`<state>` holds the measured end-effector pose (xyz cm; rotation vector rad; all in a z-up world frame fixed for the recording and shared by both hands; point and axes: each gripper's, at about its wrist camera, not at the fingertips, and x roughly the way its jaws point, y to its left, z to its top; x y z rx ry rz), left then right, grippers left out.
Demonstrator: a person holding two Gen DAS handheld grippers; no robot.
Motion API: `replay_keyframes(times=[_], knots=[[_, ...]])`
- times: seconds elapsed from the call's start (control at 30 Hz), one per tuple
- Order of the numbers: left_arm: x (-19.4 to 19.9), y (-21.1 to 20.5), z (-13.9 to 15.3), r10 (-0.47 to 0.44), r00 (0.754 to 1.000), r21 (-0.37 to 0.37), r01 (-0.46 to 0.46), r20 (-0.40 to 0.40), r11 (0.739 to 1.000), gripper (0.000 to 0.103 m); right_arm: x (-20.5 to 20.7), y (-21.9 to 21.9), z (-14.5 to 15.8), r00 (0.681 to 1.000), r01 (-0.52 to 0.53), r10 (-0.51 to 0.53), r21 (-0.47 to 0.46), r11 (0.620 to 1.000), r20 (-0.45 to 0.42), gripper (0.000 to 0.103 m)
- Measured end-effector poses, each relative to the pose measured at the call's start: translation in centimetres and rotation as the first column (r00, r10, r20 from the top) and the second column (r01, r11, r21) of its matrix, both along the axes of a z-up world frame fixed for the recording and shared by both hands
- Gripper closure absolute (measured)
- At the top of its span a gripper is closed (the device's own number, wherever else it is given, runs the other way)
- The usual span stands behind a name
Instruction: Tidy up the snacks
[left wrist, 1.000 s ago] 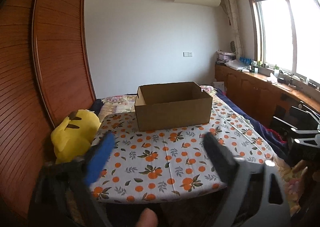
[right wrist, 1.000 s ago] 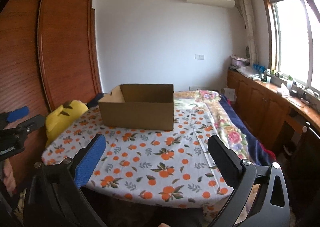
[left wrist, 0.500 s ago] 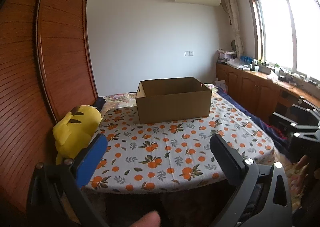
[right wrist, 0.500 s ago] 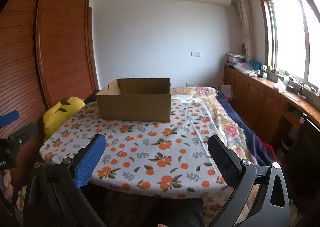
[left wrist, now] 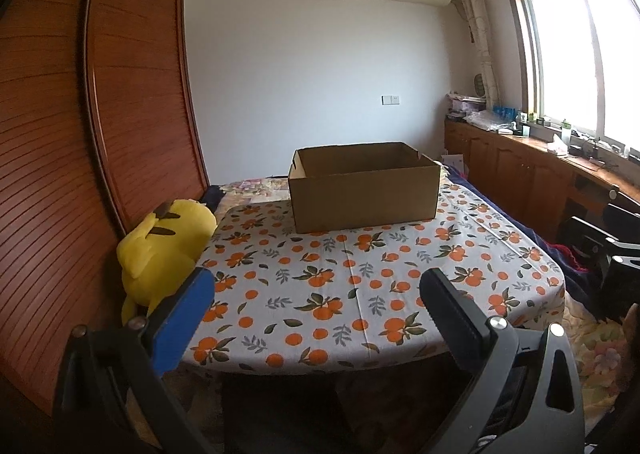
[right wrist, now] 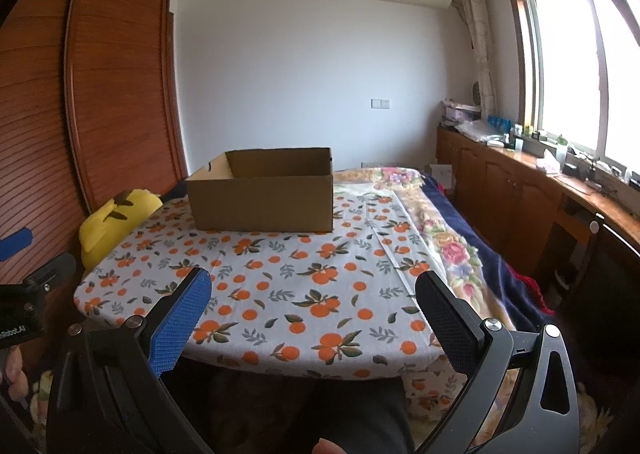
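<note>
Right wrist view: partial white lettering "Robot.AI" on left gripper [right wrist: 24,286] body.

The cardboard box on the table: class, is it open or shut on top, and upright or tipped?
Open and upright. The cardboard box shows its inner walls from above and sits flat on the orange-patterned tablecloth.

Matt cardboard box [left wrist: 362,190] on printed cloth tablecloth [left wrist: 360,294].

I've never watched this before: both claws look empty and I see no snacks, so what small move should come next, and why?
Probably look around for the snacks. The left gripper and right gripper stand open and empty, and only the cardboard box sits on the orange-print tablecloth.
</note>
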<state>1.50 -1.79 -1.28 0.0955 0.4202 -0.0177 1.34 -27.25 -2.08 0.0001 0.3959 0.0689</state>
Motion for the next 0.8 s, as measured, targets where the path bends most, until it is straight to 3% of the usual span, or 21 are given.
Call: replay_keyframes(times=[0.8], knots=[[0.33, 0.88, -0.42, 0.008, 1.0, -0.026, -0.008, 0.019, 1.0, 0.0, 0.13, 0.03, -0.63, 1.0, 0.016, -0.016, 0.001, 1.0, 0.008, 0.0]])
